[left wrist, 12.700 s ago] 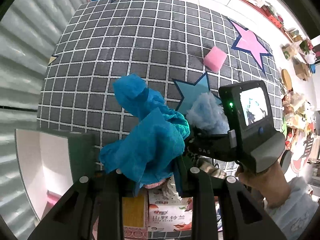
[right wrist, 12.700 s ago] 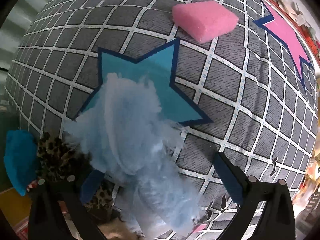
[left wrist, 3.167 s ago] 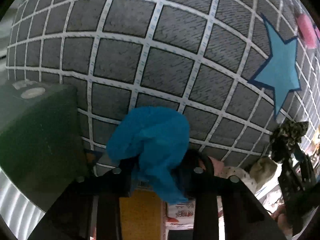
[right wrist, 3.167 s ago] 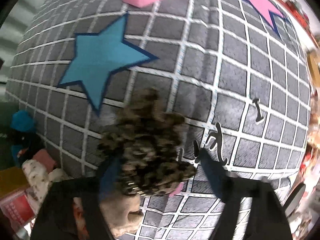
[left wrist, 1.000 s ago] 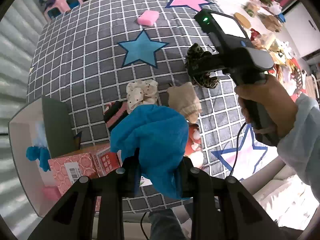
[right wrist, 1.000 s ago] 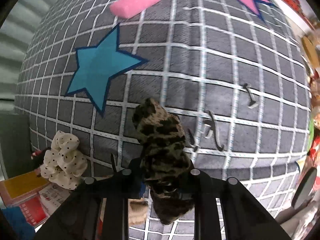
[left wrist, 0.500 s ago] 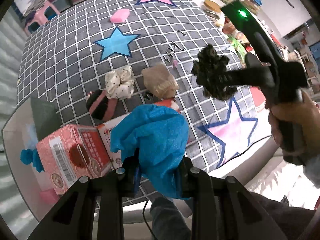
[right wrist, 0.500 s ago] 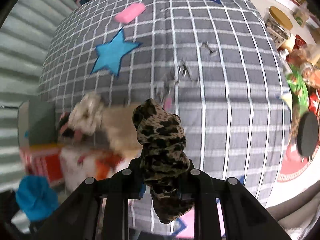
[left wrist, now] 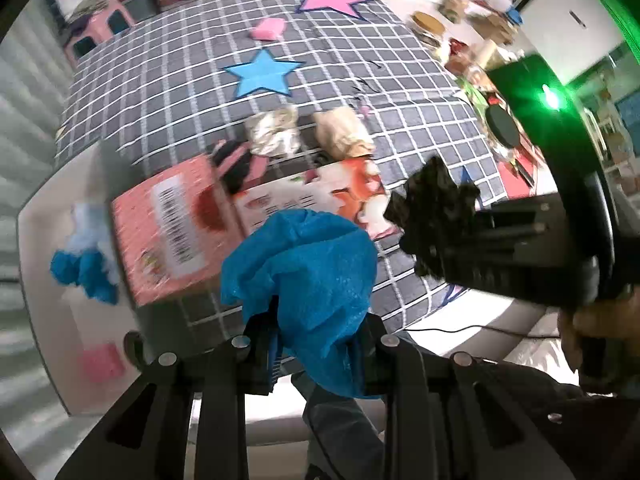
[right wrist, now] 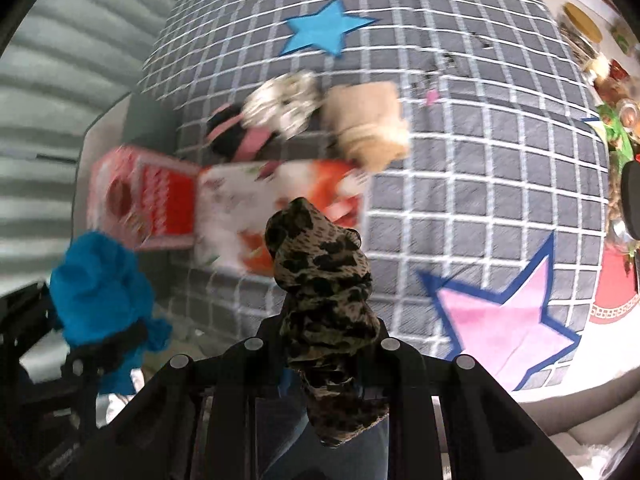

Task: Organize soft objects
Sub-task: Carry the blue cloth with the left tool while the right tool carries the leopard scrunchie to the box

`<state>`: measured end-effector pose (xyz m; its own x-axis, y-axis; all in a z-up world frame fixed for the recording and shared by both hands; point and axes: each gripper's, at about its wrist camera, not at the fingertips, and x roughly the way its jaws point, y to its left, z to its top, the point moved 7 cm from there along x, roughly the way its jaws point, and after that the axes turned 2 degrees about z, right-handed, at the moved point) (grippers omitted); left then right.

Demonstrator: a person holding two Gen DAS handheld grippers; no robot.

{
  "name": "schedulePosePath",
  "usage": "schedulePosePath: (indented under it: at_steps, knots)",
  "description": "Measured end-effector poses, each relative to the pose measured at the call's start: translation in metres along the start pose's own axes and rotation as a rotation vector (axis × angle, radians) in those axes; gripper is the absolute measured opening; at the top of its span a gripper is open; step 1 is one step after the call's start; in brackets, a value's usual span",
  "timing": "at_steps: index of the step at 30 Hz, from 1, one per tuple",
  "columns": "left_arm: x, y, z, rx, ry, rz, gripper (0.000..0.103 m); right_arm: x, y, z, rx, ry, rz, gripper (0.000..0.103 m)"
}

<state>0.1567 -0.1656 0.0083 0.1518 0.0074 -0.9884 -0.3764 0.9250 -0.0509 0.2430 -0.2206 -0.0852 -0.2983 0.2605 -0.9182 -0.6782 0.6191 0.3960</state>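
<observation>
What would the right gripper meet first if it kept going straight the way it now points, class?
The right gripper is shut on a leopard-print scrunchie and points down at the table. Straight ahead, it would probably first meet the white and orange packet on the checked cloth, though depth is uncertain.

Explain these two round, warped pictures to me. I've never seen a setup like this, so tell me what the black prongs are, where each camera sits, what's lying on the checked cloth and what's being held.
There is no robot here. A person holds a hand-held two-finger gripper in each hand, and a fisheye camera on each looks forward along its fingers, hence the bulging view.

In the left wrist view, the left gripper is shut on a blue cloth. The device at the right edge is the right gripper seen from outside.

In the right wrist view, that gripper is shut on a leopard-print scrunchie.

Below lies a grey checked cloth with star patches. On it rest a polka-dot scrunchie, a beige knitted piece, a pink and black item, a pink sponge and a pink printed box.
</observation>
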Motion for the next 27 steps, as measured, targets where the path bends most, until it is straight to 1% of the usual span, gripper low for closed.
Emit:
schedulePosePath:
  at_steps: [8,14,18,20,27]
  knots:
    - [-0.018,0.045,-0.033,-0.13,-0.042,0.014,0.03,0.016,0.067,-0.019,-0.123,0.045,0.027,0.024]
    - [-0.03,0.084,-0.055,-0.26,-0.076,0.027,0.03,0.025,0.118,-0.021,-0.258,0.077,0.03,0.024]
    - [-0.037,0.117,-0.069,-0.376,-0.096,0.057,0.03,0.033,0.157,-0.017,-0.363,0.088,0.022,0.024]
    - [-0.041,0.136,-0.078,-0.443,-0.107,0.074,0.03,0.035,0.173,-0.015,-0.401,0.092,0.025,0.024]
    - [-0.045,0.195,-0.107,-0.621,-0.119,0.151,0.03,0.034,0.23,-0.005,-0.524,0.089,0.035,0.024]
